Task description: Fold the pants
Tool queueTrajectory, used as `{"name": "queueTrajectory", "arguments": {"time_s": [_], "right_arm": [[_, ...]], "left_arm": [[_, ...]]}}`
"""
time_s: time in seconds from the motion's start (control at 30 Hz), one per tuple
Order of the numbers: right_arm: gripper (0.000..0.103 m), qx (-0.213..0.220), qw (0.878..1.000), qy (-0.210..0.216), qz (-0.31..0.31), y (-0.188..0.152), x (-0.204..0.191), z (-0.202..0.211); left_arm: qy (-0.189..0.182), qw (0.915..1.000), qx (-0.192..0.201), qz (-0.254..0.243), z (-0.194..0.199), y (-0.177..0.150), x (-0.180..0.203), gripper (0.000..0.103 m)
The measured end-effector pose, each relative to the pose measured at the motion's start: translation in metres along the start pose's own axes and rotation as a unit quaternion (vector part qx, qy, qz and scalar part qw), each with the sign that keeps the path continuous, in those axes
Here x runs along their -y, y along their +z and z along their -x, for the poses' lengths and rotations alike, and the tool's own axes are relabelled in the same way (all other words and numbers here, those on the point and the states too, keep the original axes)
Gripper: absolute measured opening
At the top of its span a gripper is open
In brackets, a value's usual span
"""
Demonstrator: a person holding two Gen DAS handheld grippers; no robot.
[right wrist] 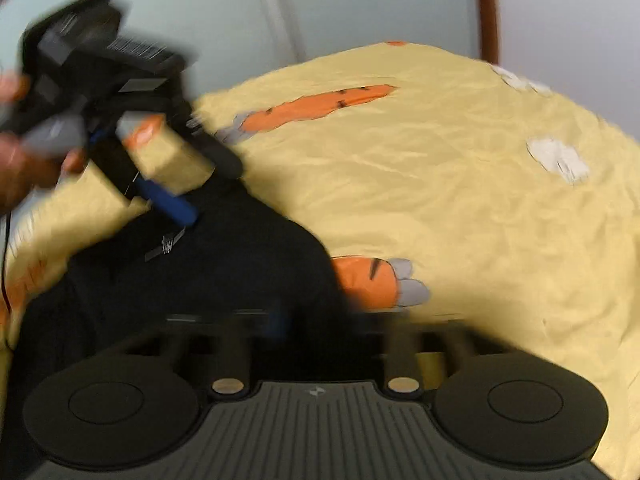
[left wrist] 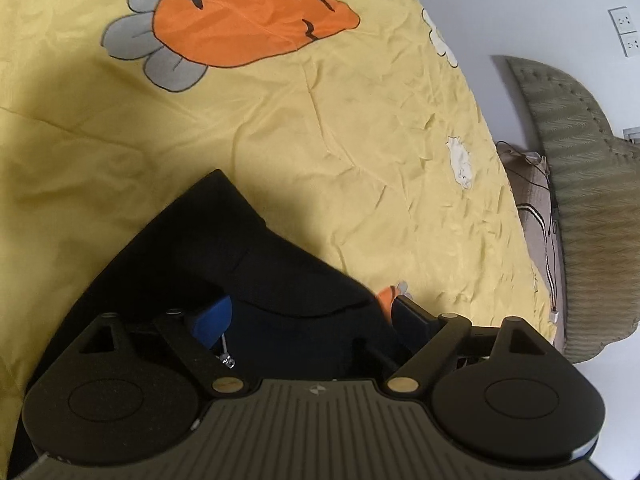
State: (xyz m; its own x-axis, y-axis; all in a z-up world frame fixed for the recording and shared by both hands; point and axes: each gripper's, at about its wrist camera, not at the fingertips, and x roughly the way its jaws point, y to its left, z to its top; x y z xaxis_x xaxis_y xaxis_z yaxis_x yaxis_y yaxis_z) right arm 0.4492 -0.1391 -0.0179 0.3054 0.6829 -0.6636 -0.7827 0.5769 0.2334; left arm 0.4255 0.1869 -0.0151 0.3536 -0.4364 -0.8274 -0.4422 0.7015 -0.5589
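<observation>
Both grippers sat over the black pants (left wrist: 240,264) on my yellow carrot-print bedspread (left wrist: 360,140); left gripper (left wrist: 308,316) gaped open; right gripper (right wrist: 320,324) too blurred to judge; I judged matched edges essential before creasing.

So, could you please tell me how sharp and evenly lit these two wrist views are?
Left wrist view: sharp, with a broad shadow over the yellow carrot-print bedsheet at left, and the black pants losing detail. Right wrist view: heavy motion blur, smearing the left gripper and the right gripper; fisheye distortion bows the bed's edge in both.
</observation>
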Motion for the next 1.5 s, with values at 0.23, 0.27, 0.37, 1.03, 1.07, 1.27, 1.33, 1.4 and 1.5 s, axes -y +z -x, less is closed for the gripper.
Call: {"name": "queueTrajectory", "arguments": {"time_s": [0.23,0.27,0.37,1.03,1.07,1.27,1.33,1.4,1.5], "right_arm": [[0.006,0.051,0.956,-0.149,0.246,-0.031,-0.121,0.035],[0.006,0.058,0.947,-0.165,0.269,-0.036,-0.134,0.037],[0.006,0.08,0.909,-0.229,0.34,-0.052,-0.17,0.046],[0.006,0.089,0.913,-0.197,0.347,-0.14,-0.322,0.081],[0.006,0.084,0.916,-0.19,0.344,-0.145,-0.329,0.078],[0.006,0.066,0.929,-0.187,0.312,-0.171,-0.347,0.055],[0.006,0.07,0.935,-0.186,0.293,-0.17,-0.347,0.055],[0.006,0.069,0.939,-0.186,0.281,-0.17,-0.349,0.054],[0.006,0.065,0.943,-0.185,0.271,-0.173,-0.354,0.049]], "left_arm": [[-0.017,0.9994,-0.027,0.013,-0.013,0.009,-0.001,0.09],[-0.02,0.9993,-0.029,0.013,-0.014,0.009,-0.001,0.086],[-0.034,0.9985,-0.042,0.012,-0.013,0.004,-0.002,0.056],[0.039,0.9642,0.17,-0.2,0.138,-0.229,-0.061,0.004],[0.048,0.965,0.165,-0.198,0.134,-0.234,-0.07,0.004],[0.071,0.976,0.138,-0.152,0.115,-0.241,-0.116,0.004],[0.08,0.9716,0.149,-0.166,0.117,-0.246,-0.117,0.004],[0.088,0.9684,0.152,-0.177,0.115,-0.248,-0.116,0.005],[0.108,0.9635,0.156,-0.189,0.109,-0.252,-0.117,0.006]]}}
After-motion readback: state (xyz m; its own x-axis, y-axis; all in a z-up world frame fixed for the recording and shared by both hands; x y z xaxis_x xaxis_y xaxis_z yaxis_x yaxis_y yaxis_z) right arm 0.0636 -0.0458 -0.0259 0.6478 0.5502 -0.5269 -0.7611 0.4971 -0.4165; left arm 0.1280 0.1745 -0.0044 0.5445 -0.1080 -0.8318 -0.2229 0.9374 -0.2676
